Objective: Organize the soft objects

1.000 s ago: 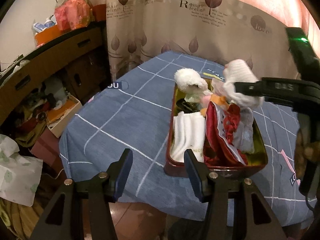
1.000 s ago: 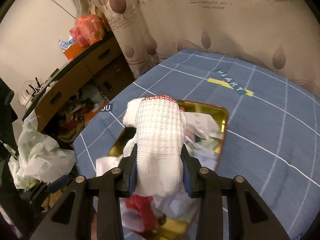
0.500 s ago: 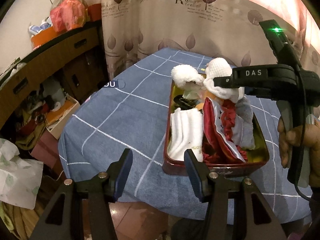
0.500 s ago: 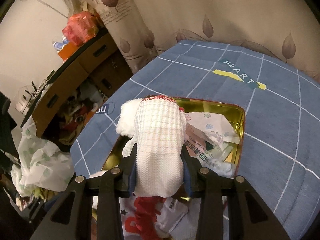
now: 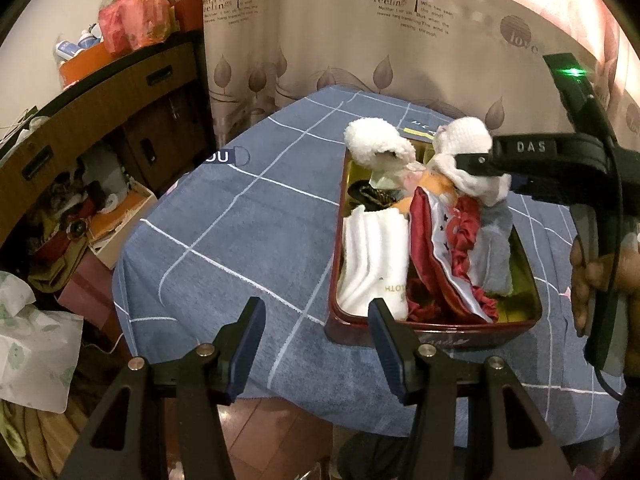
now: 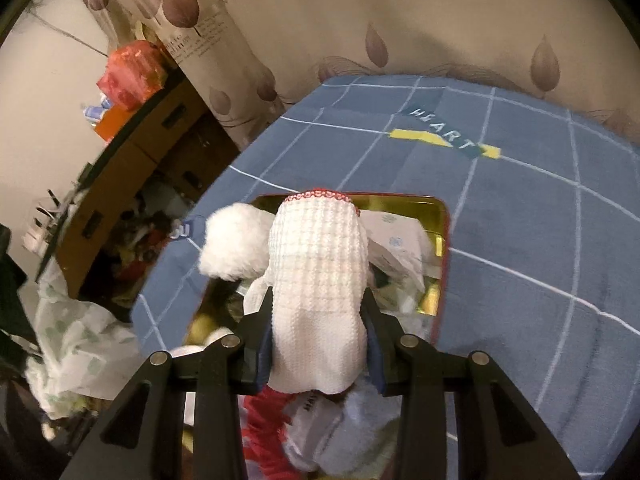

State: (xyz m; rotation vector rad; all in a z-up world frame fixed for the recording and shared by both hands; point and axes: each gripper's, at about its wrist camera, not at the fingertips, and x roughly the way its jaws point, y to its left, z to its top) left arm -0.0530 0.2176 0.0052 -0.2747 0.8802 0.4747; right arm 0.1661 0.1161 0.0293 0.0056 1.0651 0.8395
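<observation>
A red tin (image 5: 432, 338) with a gold inside stands on the blue checked tablecloth (image 5: 240, 232). It holds a folded white cloth (image 5: 372, 260), a red frilled cloth (image 5: 444, 256), a grey cloth (image 5: 498, 248) and a fluffy white item (image 5: 376, 146). My right gripper (image 6: 320, 336) is shut on a white knitted sock (image 6: 320, 280) and holds it over the tin (image 6: 444, 216); the sock also shows in the left wrist view (image 5: 466, 148). My left gripper (image 5: 316, 348) is open and empty, near the tin's front edge.
A wooden cabinet (image 5: 100, 120) with clutter stands left of the table. A leaf-print curtain (image 5: 360, 40) hangs behind. A white plastic bag (image 5: 28, 344) lies at lower left. The tablecloth's near edge (image 5: 280, 396) drops to the floor.
My right gripper has carried the white sock lower and farther over the tin's far end. My left gripper stays open and has barely moved.
</observation>
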